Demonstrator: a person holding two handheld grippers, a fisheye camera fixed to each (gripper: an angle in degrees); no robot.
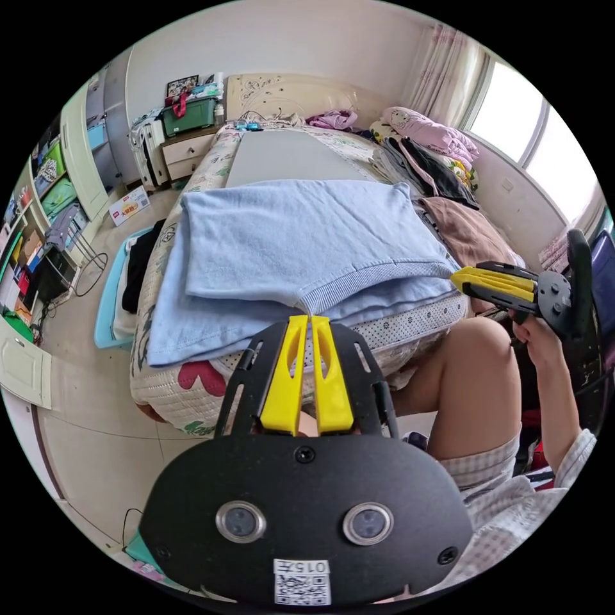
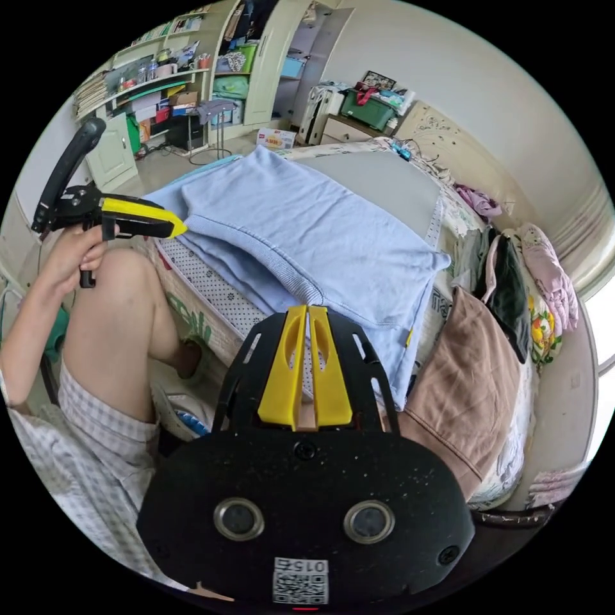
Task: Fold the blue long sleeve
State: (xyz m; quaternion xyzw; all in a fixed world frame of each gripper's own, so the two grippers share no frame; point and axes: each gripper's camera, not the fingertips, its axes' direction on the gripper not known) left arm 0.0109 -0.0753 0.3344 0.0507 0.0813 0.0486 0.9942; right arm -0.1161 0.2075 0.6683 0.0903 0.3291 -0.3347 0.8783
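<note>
In the left gripper view, the left hand-held gripper (image 1: pixel 309 318) with yellow jaws is sitting at the near edge of the bed, its jaws closed together with their tips just at the ribbed hem of the light blue long sleeve knit top (image 1: pixel 288 250); whether any cloth is pinched between them cannot be told. In the right gripper view, the right hand-held gripper (image 2: pixel 306 309) is likewise showing its two yellow jaws pressed together, tips touching the ribbed hem of the same blue top (image 2: pixel 307 224), and a grip on the fabric cannot be confirmed.

The blue top is lying folded in layers across the foot of the bed with the floral quilted cover (image 1: pixel 192 384), its hem hanging slightly over the near edge. A person's bare knee (image 1: pixel 480 359) is resting just beside the mattress, and a hand (image 1: pixel 544 333) is holding the other gripper's handle.

Beyond the blue top, a grey flat sheet (image 1: pixel 288 160) is lying on the bed. To one side, a brown garment (image 2: pixel 467 378) and a heap of pink and dark clothes (image 1: pixel 429 147) are lying near the window.
</note>
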